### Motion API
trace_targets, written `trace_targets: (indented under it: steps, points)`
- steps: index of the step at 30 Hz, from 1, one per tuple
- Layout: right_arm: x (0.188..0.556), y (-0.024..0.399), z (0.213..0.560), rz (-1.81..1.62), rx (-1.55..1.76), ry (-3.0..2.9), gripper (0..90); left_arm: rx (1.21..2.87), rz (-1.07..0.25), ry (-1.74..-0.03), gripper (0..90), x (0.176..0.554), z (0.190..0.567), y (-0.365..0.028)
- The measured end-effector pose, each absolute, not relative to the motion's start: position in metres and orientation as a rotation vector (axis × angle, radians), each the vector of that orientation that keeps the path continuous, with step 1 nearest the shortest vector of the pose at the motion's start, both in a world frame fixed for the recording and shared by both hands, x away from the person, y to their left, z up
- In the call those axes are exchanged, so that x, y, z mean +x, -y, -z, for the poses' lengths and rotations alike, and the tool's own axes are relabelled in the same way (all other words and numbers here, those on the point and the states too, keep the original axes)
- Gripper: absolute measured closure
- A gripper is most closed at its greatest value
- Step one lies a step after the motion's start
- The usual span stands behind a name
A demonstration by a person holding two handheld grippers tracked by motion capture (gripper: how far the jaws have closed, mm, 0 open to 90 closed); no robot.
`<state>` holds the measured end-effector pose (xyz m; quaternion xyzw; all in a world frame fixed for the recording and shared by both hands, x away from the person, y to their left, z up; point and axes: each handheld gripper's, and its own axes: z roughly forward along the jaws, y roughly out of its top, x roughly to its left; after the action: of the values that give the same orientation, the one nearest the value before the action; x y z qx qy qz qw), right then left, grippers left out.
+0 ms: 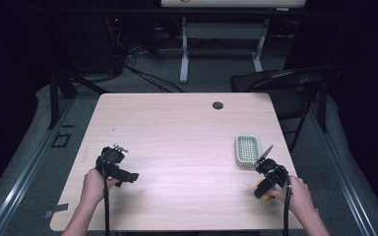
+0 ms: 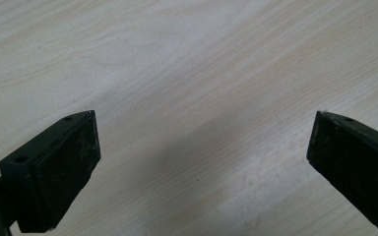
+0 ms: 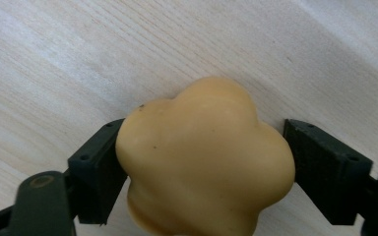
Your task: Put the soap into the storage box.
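A yellow, lobed, flower-shaped soap bar [image 3: 204,162] lies on the pale wooden table [image 1: 177,128] near its front right corner. My right gripper [image 3: 204,147] has a black jaw on each side of it, and both pads touch its flanks. In the high view a sliver of the soap [image 1: 259,183] peeks out beside the right gripper [image 1: 266,183]. A pale green soap dish [image 1: 247,150] with a grid insert sits just beyond that gripper. My left gripper [image 2: 204,142] hangs open over bare wood, and it is at the table's front left [image 1: 120,172] in the high view.
A round cable hole [image 1: 218,105] lies near the table's far edge. A dark folding chair [image 1: 285,83] stands beyond the far right corner, a white-legged desk [image 1: 184,49] further back. The soap dish is close to the table's right edge.
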<state>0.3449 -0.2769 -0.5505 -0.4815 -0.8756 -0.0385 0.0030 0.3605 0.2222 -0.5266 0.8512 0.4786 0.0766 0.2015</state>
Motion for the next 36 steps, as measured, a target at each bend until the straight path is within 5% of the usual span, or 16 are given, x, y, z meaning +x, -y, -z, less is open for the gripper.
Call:
trace_targets:
  steps: [36]
  points:
    - [0.344, 0.274, 0.543, 0.062, -1.552, 2.751, 25.7, 2.37, -0.212, -1.337, 0.0, 0.361, 0.526, -0.222]
